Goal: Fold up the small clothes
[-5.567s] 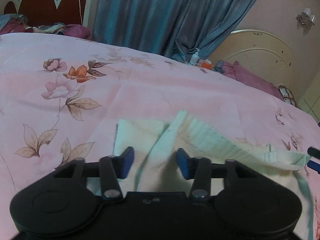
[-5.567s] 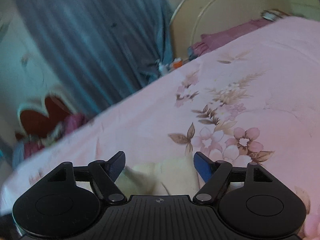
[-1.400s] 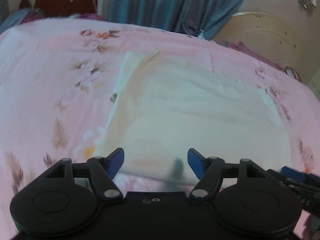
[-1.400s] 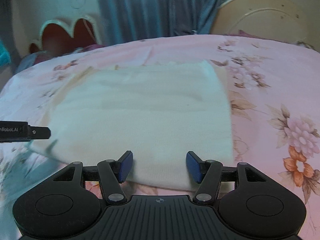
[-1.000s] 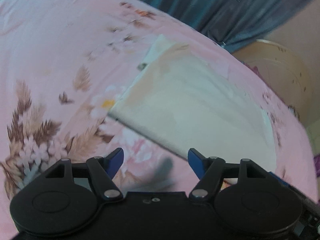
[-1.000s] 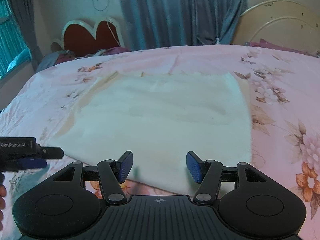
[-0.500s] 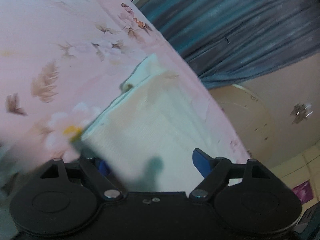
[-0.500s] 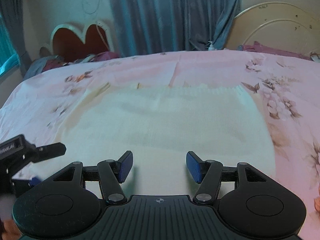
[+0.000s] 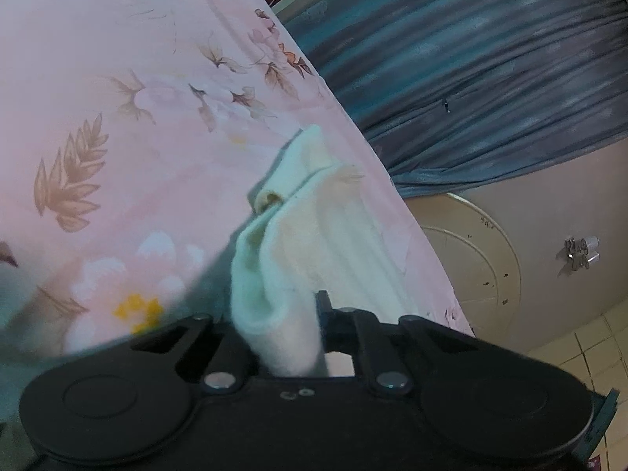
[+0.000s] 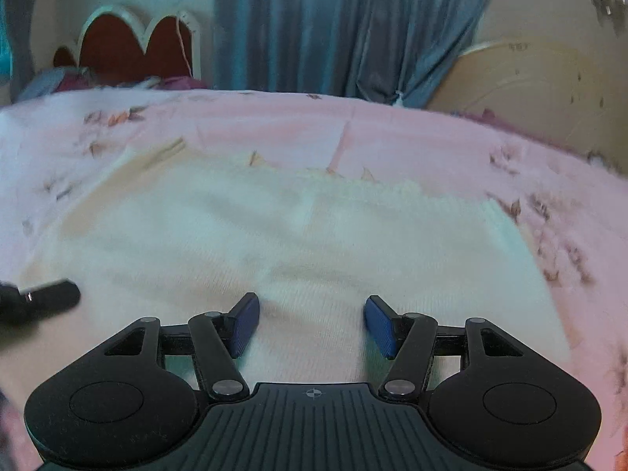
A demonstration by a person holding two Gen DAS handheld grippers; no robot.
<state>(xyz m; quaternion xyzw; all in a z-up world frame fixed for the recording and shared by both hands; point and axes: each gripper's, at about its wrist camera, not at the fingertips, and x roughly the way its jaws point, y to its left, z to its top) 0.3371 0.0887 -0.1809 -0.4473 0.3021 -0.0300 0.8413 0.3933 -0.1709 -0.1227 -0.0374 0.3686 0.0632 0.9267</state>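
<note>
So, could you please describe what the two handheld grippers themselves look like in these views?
Both are matte black plastic. The right gripper has two round discs at its base, silver pivot bolts on angled link arms, ribbed blue pads on its fingers and a small crosshair mark on a ridged body. The left gripper has the same discs and bolts; its pads are hidden.

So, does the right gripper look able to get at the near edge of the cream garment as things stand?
Probably yes: the right gripper is open right over the cream garment, with nothing between its fingers and the cloth.
</note>
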